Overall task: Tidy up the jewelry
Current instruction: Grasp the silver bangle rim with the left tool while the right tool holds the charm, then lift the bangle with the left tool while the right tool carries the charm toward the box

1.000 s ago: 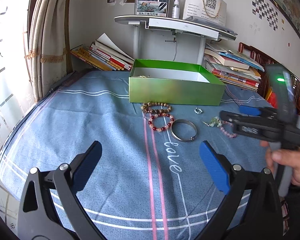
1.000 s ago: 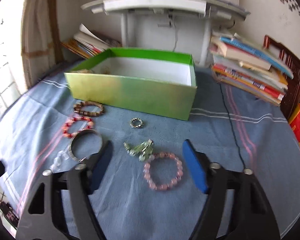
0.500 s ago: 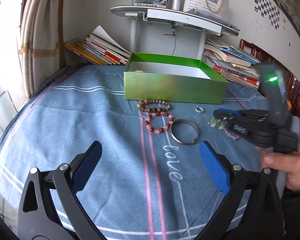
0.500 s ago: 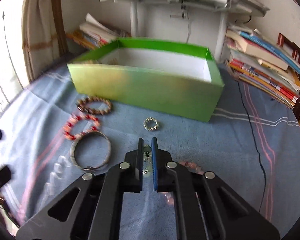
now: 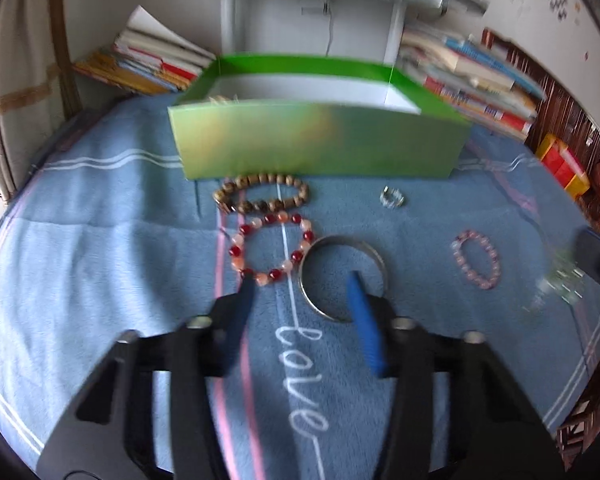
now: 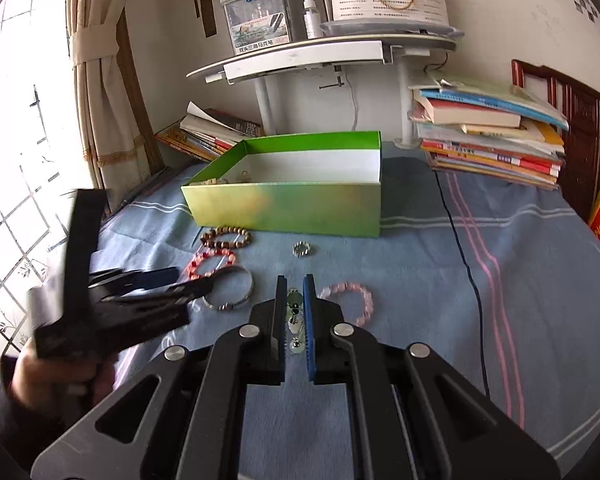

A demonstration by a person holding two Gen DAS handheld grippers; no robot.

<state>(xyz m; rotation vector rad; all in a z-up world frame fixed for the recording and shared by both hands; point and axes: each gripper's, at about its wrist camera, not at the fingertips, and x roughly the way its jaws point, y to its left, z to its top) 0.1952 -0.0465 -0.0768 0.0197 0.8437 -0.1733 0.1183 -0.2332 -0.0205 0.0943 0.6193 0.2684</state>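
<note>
The little green-and-silver trinket [image 6: 294, 312] hung pinched between the nearly closed jaws of the right gripper [image 6: 293, 280], lifted off the blue cloth [image 6: 420, 280] and short of the green box [image 6: 288, 204], which sat open farther back on the bed. Just beside it on the cloth lay the pink bead bracelet [image 6: 350, 300].

To the left, the left gripper [image 5: 302, 280] was down low with its jaws part open, straddling the near-left rim of the silver bangle [image 5: 342, 276], its left fingertip touching or just beside the red bead bracelet [image 5: 270, 250]. The brown bead bracelet [image 5: 262, 196] lay against the box's front wall, and the small silver ring [image 5: 392, 198] sat apart to the right.

I judged the trinket's hold thin: dangling pieces could swing and slip free on the way to the box. The left fingertip might also drag the red beads along, or the smooth bangle might skate out as the jaws closed.
</note>
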